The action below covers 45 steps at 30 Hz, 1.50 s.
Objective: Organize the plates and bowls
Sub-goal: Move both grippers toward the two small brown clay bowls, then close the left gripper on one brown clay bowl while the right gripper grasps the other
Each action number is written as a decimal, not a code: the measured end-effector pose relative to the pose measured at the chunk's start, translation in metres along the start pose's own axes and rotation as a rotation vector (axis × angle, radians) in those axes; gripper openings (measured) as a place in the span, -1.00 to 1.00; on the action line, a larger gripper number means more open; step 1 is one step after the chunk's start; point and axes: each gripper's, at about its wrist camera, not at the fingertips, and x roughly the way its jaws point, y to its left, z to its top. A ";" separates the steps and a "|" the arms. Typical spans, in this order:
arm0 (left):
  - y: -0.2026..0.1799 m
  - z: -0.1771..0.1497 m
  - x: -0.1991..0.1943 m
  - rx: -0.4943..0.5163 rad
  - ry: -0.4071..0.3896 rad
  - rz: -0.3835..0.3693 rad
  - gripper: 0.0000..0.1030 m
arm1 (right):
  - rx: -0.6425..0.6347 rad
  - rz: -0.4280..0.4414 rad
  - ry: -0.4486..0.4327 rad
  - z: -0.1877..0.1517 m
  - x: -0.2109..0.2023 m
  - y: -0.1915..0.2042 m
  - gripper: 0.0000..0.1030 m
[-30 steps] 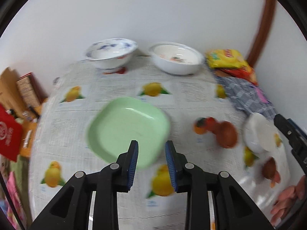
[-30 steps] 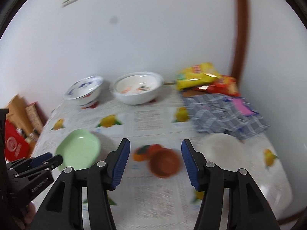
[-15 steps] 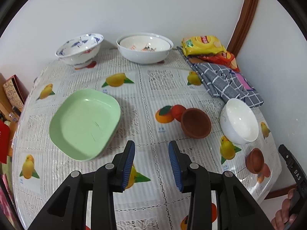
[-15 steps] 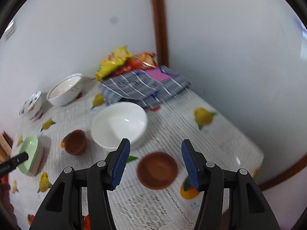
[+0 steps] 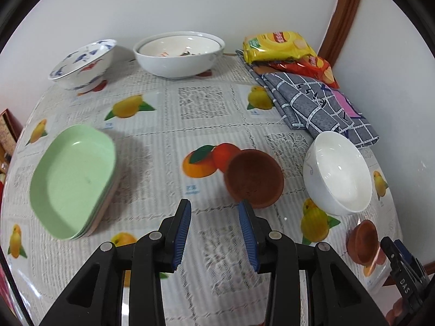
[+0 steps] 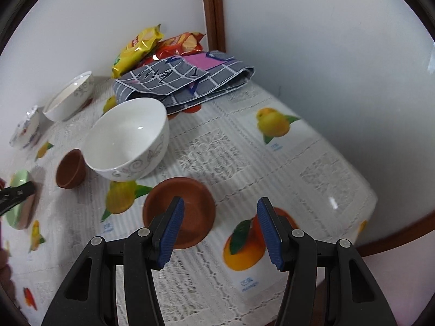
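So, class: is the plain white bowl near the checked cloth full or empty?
Empty. The white bowl stands upright and its bare glossy inside shows in both wrist views, with nothing in it.

My counter [image 5: 206, 108], fruit-print lace cloth, carries: stacked green plates [image 5: 73, 179], two brown clay bowls [image 5: 254, 178] [image 6: 179, 212], white bowl [image 5: 339, 174], two patterned bowls [image 5: 179, 54] [image 5: 84, 63], checked grey cloth [image 5: 312, 106], snack bags [image 5: 277, 46].

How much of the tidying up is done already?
Barely started. The pale green square plates already sit in one stack. Nothing is in hand: the left tool and right tool are both open. Left to gather: two small brown clay bowls, the white round bowl, the wide white bowl and the blue-patterned bowl.
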 end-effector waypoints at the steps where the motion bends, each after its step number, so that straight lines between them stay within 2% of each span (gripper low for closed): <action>1: -0.002 0.002 0.004 0.004 0.006 -0.001 -0.33 | 0.006 -0.001 0.007 0.001 0.003 -0.001 0.08; 6: -0.005 0.012 0.028 0.002 0.037 -0.002 -0.33 | 0.037 -0.022 0.061 0.003 0.023 -0.013 0.08; 12: -0.007 0.021 0.055 -0.015 0.067 0.010 -0.33 | 0.078 0.027 0.092 0.005 0.034 -0.022 0.04; 19: -0.011 0.022 0.075 -0.021 0.091 -0.019 -0.33 | 0.045 0.021 0.121 0.002 0.042 -0.013 -0.12; 24: -0.017 0.022 0.077 0.004 0.069 0.004 -0.33 | 0.028 0.028 0.157 -0.002 0.052 -0.005 -0.26; 27: -0.017 0.024 0.078 0.008 0.066 -0.002 -0.34 | 0.029 0.017 0.143 -0.003 0.052 -0.002 -0.29; 30: -0.019 0.024 0.078 0.023 0.061 -0.015 -0.50 | 0.030 0.043 0.136 -0.003 0.052 0.001 -0.55; 31: -0.020 0.024 0.077 0.026 0.061 -0.025 -0.55 | 0.031 0.059 0.136 -0.003 0.052 0.002 -0.71; 32: -0.020 0.024 0.077 0.028 0.061 -0.033 -0.62 | 0.030 0.060 0.133 -0.003 0.051 0.003 -0.73; 35: -0.021 0.023 0.076 0.034 0.056 -0.028 -0.64 | 0.017 0.051 0.121 -0.004 0.051 0.006 -0.75; 39: -0.017 0.023 0.073 0.010 0.063 -0.053 -0.79 | 0.043 0.072 0.119 -0.003 0.050 0.003 -0.79; 45: -0.014 0.020 0.066 0.003 0.056 -0.069 -0.83 | 0.044 0.089 0.062 -0.002 0.039 0.006 -0.85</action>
